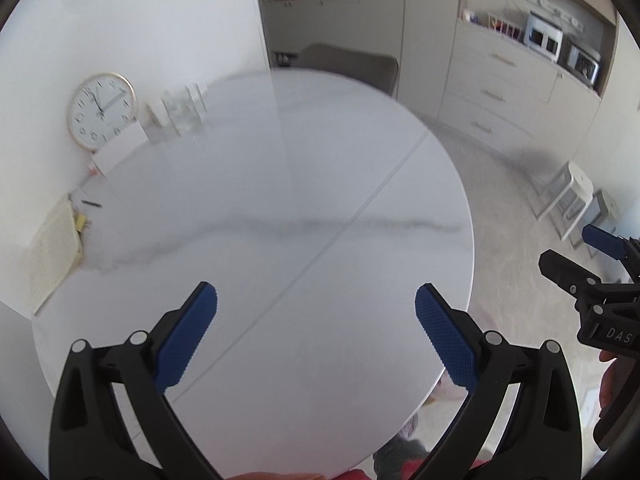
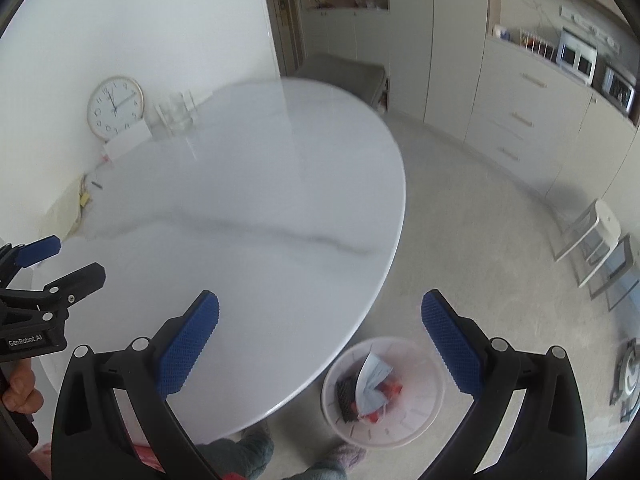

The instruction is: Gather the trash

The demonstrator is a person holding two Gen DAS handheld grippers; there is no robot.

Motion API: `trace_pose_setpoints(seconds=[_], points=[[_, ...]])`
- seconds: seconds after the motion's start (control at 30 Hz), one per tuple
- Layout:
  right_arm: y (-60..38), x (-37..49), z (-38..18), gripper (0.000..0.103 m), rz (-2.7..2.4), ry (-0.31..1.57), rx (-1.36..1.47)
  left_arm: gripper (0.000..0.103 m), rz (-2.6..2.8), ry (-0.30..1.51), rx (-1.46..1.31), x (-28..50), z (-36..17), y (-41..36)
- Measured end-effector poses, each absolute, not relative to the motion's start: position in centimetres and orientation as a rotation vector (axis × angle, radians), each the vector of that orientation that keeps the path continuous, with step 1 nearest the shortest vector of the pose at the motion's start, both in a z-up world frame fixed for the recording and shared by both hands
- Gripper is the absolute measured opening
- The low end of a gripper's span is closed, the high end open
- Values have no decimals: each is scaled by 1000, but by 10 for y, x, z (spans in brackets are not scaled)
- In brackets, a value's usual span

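A white slotted waste basket (image 2: 416,416) stands on the floor beside the round marble table (image 2: 248,208). Inside it lie a blue face mask (image 2: 372,380), a dark piece and some red scraps. My right gripper (image 2: 320,328) hangs open above the table's near edge and the basket, nothing between its blue pads (image 2: 190,344). My left gripper (image 1: 316,320) is open over the table top (image 1: 280,200), holding nothing. Each gripper shows at the side of the other's view: the right gripper (image 1: 576,256), the left gripper (image 2: 60,260).
At the table's far left by the wall stand a round clock (image 1: 102,110), a white card (image 1: 120,150), clear glasses (image 1: 184,110), a cream cloth (image 1: 56,248) and a small dark stick (image 1: 91,203). A grey chair (image 1: 352,66), cabinets (image 1: 500,96) and a white step stool (image 2: 592,236) surround the table.
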State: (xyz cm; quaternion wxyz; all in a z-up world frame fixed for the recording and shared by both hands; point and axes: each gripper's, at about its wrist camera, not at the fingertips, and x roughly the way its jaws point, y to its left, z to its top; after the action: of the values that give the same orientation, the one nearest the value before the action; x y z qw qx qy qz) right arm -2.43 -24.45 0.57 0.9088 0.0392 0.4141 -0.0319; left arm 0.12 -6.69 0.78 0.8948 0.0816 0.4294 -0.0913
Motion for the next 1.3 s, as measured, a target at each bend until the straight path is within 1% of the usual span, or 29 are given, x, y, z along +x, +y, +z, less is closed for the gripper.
trace_pose_setpoints(seconds=[0.3, 0.37, 0.5, 0.7, 0.87, 1.3], points=[[-258, -17, 125, 101, -39, 595, 11, 95, -117, 682, 114, 2, 115, -67], [-260, -16, 143, 101, -38, 552, 13, 95, -95, 643, 99, 4, 137, -67], [-262, -18, 170, 101, -55, 485, 11, 95, -48, 577, 91, 5, 163, -68], [-263, -20, 166, 101, -8, 491, 86, 95, -27, 593, 83, -2, 161, -71], [-258, -19, 163, 101, -5, 504, 75, 95, -15, 618, 115, -2, 149, -69], [-239, -18, 159, 101, 12, 522, 69, 95, -23, 646, 71, 2, 148, -53]])
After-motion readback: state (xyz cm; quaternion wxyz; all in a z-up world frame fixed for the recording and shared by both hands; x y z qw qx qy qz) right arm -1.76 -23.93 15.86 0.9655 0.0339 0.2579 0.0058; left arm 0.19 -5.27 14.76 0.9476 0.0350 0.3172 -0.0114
